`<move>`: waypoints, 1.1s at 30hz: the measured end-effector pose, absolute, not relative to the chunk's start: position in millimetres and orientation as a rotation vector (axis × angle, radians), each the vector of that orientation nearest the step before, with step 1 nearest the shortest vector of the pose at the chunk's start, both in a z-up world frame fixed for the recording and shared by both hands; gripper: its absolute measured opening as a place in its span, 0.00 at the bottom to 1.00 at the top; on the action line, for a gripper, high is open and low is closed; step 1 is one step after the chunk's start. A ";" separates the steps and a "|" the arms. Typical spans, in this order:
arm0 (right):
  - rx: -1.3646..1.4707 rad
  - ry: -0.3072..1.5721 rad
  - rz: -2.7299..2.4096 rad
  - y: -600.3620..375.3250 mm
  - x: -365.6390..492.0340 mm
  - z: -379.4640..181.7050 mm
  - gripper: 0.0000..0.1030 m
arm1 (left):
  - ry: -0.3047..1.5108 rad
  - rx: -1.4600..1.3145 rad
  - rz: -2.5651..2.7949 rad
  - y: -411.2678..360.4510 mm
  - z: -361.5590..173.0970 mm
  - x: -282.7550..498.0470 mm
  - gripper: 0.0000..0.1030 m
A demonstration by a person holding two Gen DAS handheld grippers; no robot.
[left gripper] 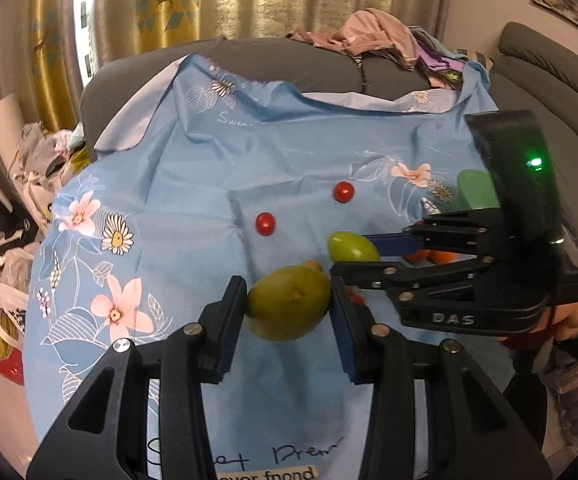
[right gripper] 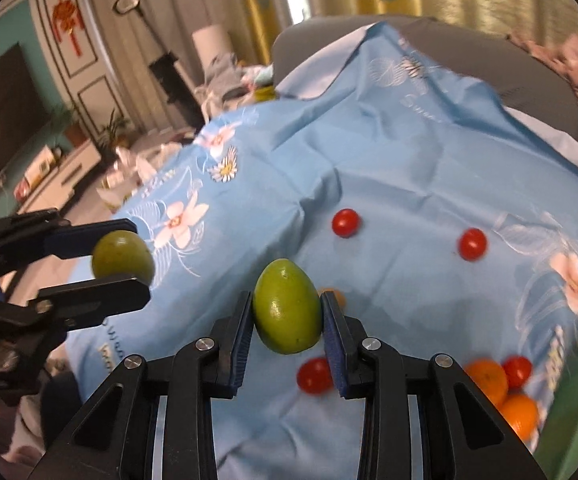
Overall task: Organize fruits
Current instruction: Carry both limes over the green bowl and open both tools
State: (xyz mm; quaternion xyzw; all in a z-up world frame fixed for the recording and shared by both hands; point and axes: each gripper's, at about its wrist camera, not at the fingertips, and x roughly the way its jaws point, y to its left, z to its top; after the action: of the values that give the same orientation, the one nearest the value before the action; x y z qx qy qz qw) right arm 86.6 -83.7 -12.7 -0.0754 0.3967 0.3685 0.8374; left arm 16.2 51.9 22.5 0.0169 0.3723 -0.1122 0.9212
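left gripper (left gripper: 289, 308) clamping a green fruit (left gripper: 289, 307), right gripper (right gripper: 287, 314) clamping another green fruit (right gripper: 287, 312), cherry tomatoes (right gripper: 345, 222) and oranges (right gripper: 485, 376) lying on blue floral cloth (right gripper: 389, 152)

We see a thin, creased blue cloth (left gripper: 217, 160) with a faint sheen at centre frame. The two green fruits (left gripper: 289, 306) (right gripper: 287, 306) look smooth and waxy, the tomatoes (left gripper: 265, 223) glossy. The grippers (left gripper: 289, 320) (right gripper: 287, 328) are matt black plastic with ribbed blue pads (left gripper: 345, 336) and bright metal pins (left gripper: 123, 345).
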 end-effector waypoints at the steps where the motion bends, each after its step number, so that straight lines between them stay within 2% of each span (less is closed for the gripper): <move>1: -0.139 0.832 0.778 -90.7 82.6 -9.3 0.34 | 0.762 0.045 -0.233 47.8 24.3 14.6 0.40; 16: 0.077 0.732 0.643 -195.3 49.3 23.0 0.34 | 0.739 0.169 -0.336 -32.7 36.7 15.2 0.40; 33: 0.224 0.691 0.389 -314.4 34.8 16.9 0.34 | 0.726 0.325 -0.562 -179.2 31.5 59.1 0.40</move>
State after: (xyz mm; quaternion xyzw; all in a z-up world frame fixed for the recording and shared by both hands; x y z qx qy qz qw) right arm 34.8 -314.4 16.9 0.1090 0.3357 0.1889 0.9164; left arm 59.1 -179.2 31.5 0.1563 0.3489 -0.2699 0.8837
